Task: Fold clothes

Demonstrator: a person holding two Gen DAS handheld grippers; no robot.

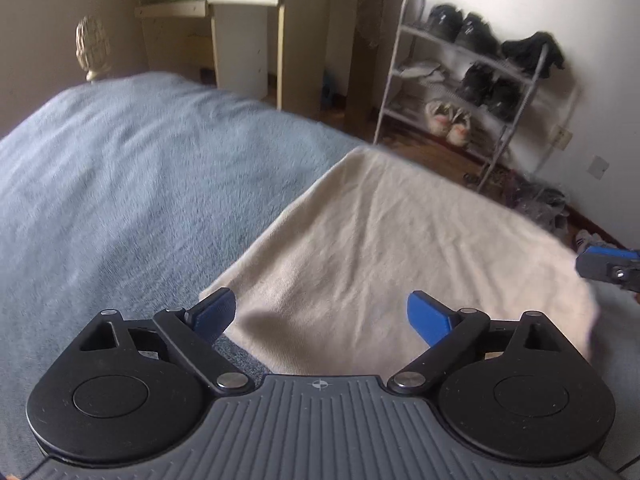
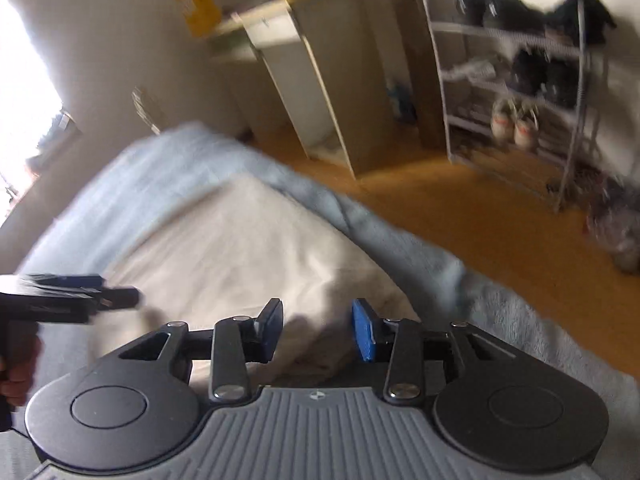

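1. Your left gripper (image 1: 320, 316) points down at the near edge of a cream garment (image 1: 400, 248). Its jaws stand wide apart. The blue pads (image 1: 430, 318) hang over the cloth with nothing pinched between them.
2. Your right gripper (image 2: 318, 334) has its jaws partly apart, about half as wide as the left. Cream cloth lies below the gap. The picture is blurred, so you cannot tell whether the pads (image 2: 364, 334) press on a fold.
3. Each gripper shows in the other's view: the right one at the right edge of the left wrist view, over the garment's right corner, and the left one at the left edge of the right wrist view, with part of your hand (image 2: 16, 376) on its grip.
4. The garment lies spread flat on a blue-grey blanket (image 1: 120, 184) that covers a bed, near the bed's right side.
5. A carved bedpost knob (image 1: 93, 46) stands at the far corner of the bed.
6. Beyond the bed, a pale wooden desk (image 1: 240, 32) stands against the wall.
7. To the right of the desk, a white metal shoe rack (image 1: 460, 80) holds dark and white shoes, on a wooden floor (image 2: 460, 208).
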